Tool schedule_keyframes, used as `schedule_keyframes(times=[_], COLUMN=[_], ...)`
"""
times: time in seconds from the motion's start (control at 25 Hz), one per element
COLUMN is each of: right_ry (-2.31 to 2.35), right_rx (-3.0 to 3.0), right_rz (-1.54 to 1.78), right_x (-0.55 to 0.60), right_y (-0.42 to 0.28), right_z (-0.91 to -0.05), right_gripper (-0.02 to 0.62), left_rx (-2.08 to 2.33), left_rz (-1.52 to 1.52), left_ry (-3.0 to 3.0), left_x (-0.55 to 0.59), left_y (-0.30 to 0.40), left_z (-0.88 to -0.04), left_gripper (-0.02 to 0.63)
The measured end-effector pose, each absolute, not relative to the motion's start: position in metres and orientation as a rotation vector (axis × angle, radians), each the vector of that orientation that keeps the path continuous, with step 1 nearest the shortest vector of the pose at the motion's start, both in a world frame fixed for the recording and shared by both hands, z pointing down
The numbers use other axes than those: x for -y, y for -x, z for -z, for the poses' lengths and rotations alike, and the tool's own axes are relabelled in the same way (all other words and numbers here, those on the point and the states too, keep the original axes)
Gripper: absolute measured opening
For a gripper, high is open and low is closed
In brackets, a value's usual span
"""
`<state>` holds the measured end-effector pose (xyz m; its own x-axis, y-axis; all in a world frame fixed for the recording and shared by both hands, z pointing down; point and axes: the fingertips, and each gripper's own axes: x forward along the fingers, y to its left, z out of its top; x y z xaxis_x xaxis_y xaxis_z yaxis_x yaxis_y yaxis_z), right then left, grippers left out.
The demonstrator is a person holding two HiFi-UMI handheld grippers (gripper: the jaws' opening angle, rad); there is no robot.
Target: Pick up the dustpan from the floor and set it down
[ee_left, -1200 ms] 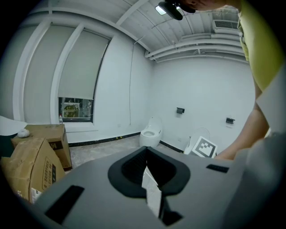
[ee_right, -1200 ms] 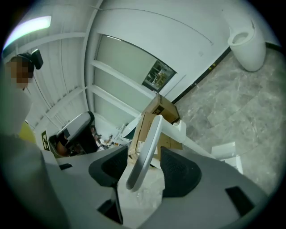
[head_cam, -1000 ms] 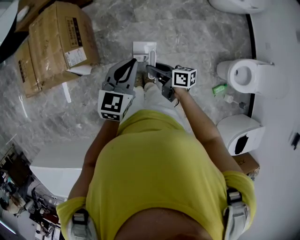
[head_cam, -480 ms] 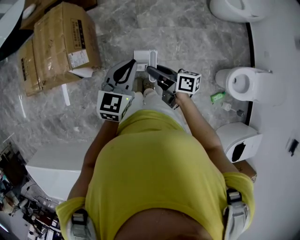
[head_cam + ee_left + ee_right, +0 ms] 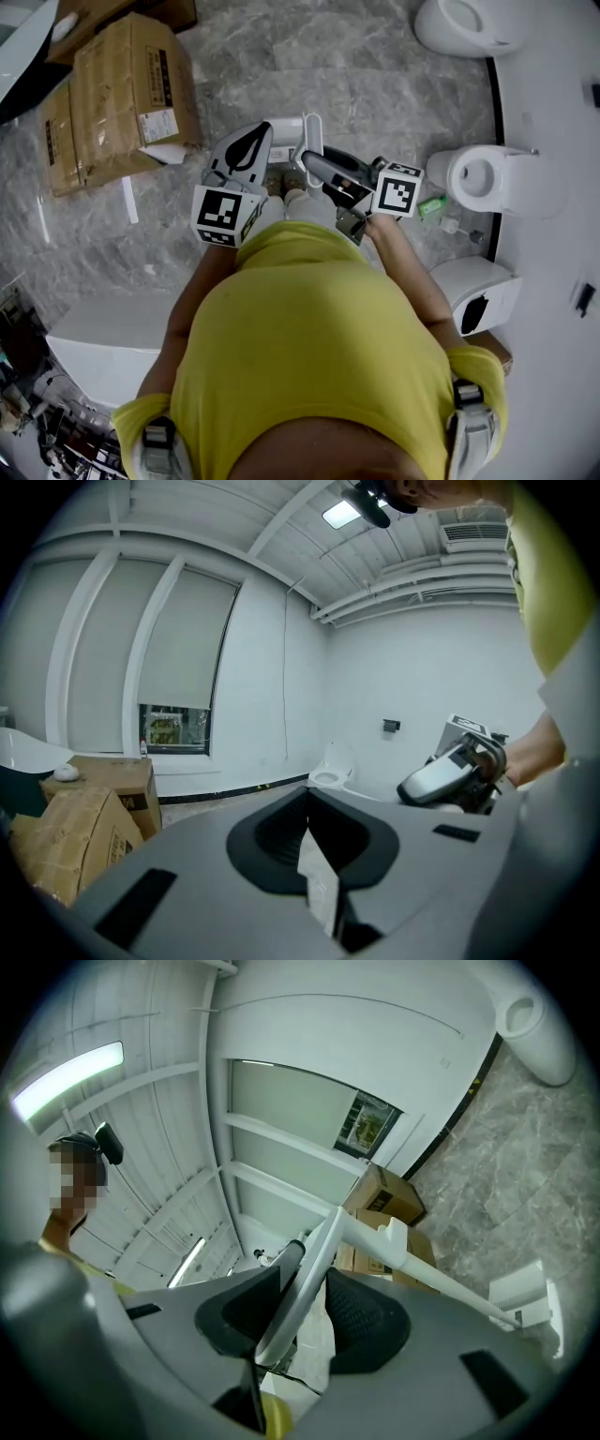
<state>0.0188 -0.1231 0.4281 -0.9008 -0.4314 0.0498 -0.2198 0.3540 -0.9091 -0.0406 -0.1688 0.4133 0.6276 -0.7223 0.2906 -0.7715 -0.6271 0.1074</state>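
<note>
Dustpan (image 5: 284,131) handle between opening right tongs (image 5: 302,1297) | pan contents unclear

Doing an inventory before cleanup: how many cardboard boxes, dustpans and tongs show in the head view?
Brown cardboard boxes: 3
White long-handled plastic dustpan: 1
Grey hand-held tongs: 2 (left tongs shut; right tongs opening, dustpan handle between them)
Total: 6

The white plastic dustpan (image 5: 285,131) has a long, thin handle (image 5: 302,1288) with a bend and a clip partway along. Its small rectangular pan (image 5: 523,1299) hangs at the far end above the grey marble floor. The handle runs tilted between the opening jaws of the right gripper (image 5: 309,159), touching both pads.
</note>
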Motion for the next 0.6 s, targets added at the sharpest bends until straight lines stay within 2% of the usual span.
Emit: schedule_keyframes(times=[0.6], right_ry=[0.576], right_rx=[-2.482], right_rz=[1.458], right_x=[0.123], right_y=[-0.025], right_z=[-0.371], right_gripper=[0.161], left_rx=[1.274], left_rz=[-0.28], left_ry=[-2.654], left_x=[0.169], left_y=[0.043], left_z=[-0.395], left_gripper=[0.002])
